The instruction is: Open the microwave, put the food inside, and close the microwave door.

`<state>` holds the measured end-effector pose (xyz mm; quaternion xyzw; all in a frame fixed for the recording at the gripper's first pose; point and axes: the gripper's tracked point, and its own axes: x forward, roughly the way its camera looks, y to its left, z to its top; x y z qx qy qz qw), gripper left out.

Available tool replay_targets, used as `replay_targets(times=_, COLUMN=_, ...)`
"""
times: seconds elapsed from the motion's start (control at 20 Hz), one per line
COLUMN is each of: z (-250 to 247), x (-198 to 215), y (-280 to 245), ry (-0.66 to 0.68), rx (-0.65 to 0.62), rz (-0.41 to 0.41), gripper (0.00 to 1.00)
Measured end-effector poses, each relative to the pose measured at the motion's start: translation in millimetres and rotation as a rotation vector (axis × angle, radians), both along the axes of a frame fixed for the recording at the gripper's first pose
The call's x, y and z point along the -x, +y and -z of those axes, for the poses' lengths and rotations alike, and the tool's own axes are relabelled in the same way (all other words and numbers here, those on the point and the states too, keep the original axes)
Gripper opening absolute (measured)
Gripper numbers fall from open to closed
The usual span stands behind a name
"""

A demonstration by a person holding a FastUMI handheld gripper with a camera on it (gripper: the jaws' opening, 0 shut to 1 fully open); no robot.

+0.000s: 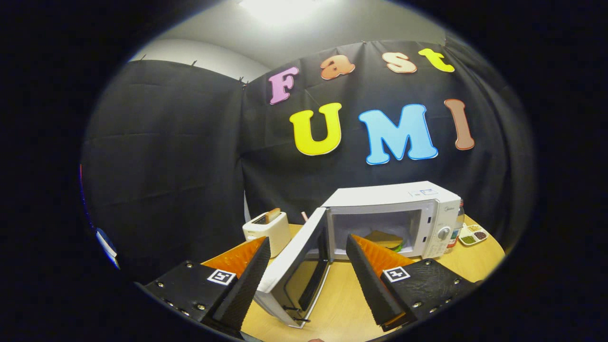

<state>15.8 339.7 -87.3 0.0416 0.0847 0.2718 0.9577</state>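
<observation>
Wooden table under white microwave, door wide open between spread, empty claw fingers, sandwich inside.

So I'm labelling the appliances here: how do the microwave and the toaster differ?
The microwave is much the larger; the toaster is a small upright box. The microwave's door hangs open between the open claw's fingers, with a sandwich inside; the toaster has toast sticking out of its top. Both are white and stand on the wooden table.

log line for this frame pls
stage: food in, door to close | gripper: open, straddling microwave door edge | sandwich: inside microwave
</observation>
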Motion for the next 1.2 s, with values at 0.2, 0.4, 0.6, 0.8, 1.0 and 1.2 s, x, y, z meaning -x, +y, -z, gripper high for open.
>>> replay_targets(times=0.2, z=-7, x=29, y=34, ry=-0.014, rx=-0.011, rz=-0.085, gripper=0.97)
replay_targets(times=0.4, z=-2, x=63, y=74, ry=-0.003, rx=-0.017, rz=-0.197, gripper=0.97)
replay_targets(times=0.6, z=20, x=86, y=99, ry=0.032, rx=0.001, rz=-0.288, gripper=0.97)
replay_targets(times=0.8, z=55, x=100, y=112, ry=0.091, rx=0.018, rz=-0.363, gripper=0.96)
replay_targets(times=1.0, z=96, x=90, y=112, ry=0.168, rx=0.061, rz=-0.377, gripper=0.48)
replay_targets(times=1.2, z=126, x=68, y=103, ry=0.214, rx=0.11, rz=-0.35, gripper=0.05)
